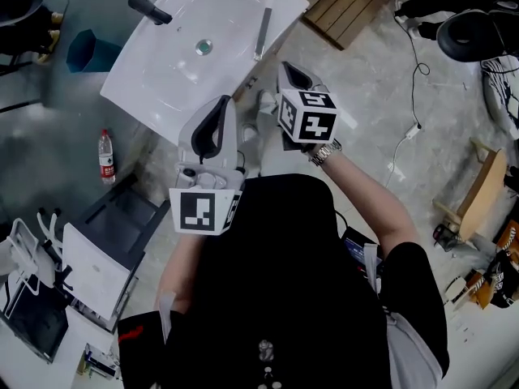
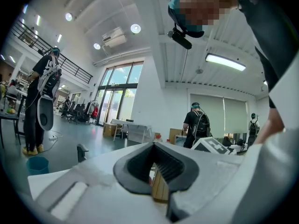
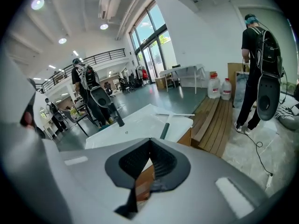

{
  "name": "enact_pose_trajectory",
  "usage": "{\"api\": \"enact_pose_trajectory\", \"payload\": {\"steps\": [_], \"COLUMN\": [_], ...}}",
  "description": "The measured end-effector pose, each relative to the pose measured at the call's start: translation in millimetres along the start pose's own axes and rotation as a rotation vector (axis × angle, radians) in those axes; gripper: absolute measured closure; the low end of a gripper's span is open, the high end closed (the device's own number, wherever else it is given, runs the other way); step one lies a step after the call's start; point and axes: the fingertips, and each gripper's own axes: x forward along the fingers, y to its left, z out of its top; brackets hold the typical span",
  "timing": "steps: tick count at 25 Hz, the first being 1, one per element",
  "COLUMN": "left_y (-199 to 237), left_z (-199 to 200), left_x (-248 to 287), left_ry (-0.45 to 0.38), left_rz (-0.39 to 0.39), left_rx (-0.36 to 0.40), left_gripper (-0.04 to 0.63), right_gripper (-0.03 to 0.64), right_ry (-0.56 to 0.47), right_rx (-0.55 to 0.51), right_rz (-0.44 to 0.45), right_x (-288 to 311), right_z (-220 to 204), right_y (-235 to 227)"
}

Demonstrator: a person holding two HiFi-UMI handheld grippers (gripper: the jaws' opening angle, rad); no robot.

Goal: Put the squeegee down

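The squeegee lies on the right rim of the white sink basin, dark handle toward me; no gripper touches it. In the right gripper view the squeegee rests on the sink beyond the jaws. My right gripper hovers near the sink's front right corner, above and short of the squeegee. Its jaws are shut with nothing between them. My left gripper is held level at the sink's front edge. Its jaws meet at the tips and hold nothing.
A black faucet stands at the sink's back left. A blue bin and a water bottle stand on the floor to the left. A wooden platform lies to the right, with cables nearby. People stand around the hall.
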Motion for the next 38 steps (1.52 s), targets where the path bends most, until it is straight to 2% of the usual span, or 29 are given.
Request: {"api": "enact_pose_trajectory", "payload": {"steps": [11, 16, 25, 31, 38], "left_y": [-17, -20, 3, 15, 27], "left_z": [10, 22, 41, 57, 79], "left_x": [-1, -4, -8, -15, -25], "left_ry": [-0.022, -0.047, -0.099, -0.133, -0.178], "left_rz": [-0.025, -0.033, 0.01, 0.038, 0.065], "left_rx": [0.027, 0.035, 0.031, 0.035, 0.048], "left_gripper": [0.594, 0.594, 0.594, 0.594, 0.594], "right_gripper": [0.614, 0.614, 0.615, 0.615, 0.615], "right_ry": [-0.109, -0.18, -0.337, -0.429, -0.537], "right_rx": [0.028, -0.004, -0.055, -0.066, -0.159], "right_rz": [0.033, 0.04, 0.027, 0.081, 0.133], "right_x": [-61, -90, -138, -166, -193], "right_z": [41, 63, 108, 132, 153], "right_y": [-1, 2, 8, 30, 60]}}
